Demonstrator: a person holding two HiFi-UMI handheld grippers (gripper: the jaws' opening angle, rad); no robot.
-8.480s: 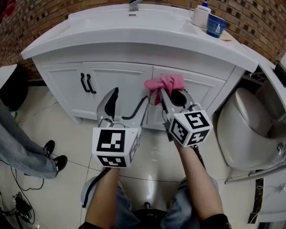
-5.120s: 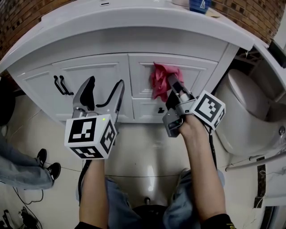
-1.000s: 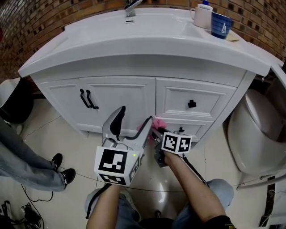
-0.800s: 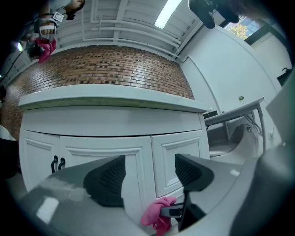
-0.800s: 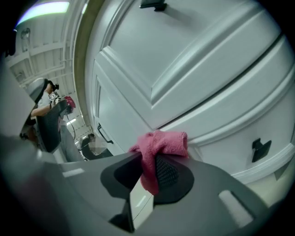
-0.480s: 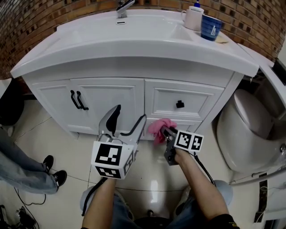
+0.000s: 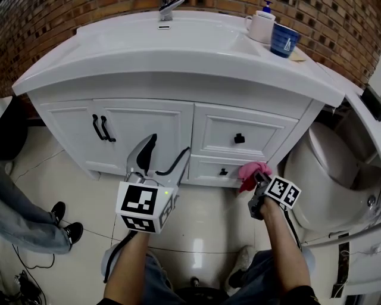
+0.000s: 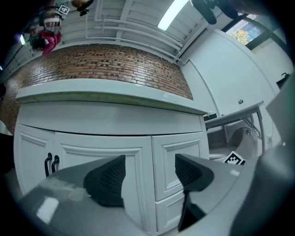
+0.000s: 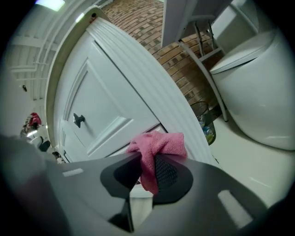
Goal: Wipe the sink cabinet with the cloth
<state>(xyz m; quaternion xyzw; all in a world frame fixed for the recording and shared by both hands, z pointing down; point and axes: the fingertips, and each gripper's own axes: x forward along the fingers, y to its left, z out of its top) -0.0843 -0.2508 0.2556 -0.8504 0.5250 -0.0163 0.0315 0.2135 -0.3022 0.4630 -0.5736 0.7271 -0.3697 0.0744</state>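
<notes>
The white sink cabinet [image 7: 178,128] stands before me, with two doors at the left and two drawers at the right. My right gripper [image 7: 256,177] is shut on the pink cloth [image 7: 250,173], which presses against the lower drawer's right end, near the cabinet's right corner. In the right gripper view the pink cloth [image 9: 156,147] bunches between the jaws of the right gripper [image 9: 146,171] against the white cabinet front [image 9: 106,106]. My left gripper [image 7: 159,156] hangs open in front of the door and drawers, holding nothing. The left gripper [image 8: 148,173] faces the cabinet [image 8: 92,152].
A white toilet [image 7: 324,179] stands close at the right of the cabinet. On the counter are a faucet [image 7: 166,8], a white mug [image 7: 261,27] and a blue cup [image 7: 283,40]. A person's jeans and shoes [image 7: 36,217] are at the left. A brick wall [image 7: 47,24] runs behind.
My right gripper has carried the cloth to the right along the lower drawer, from near the middle of the cabinet to its right end. The left gripper has stayed open and nearly still.
</notes>
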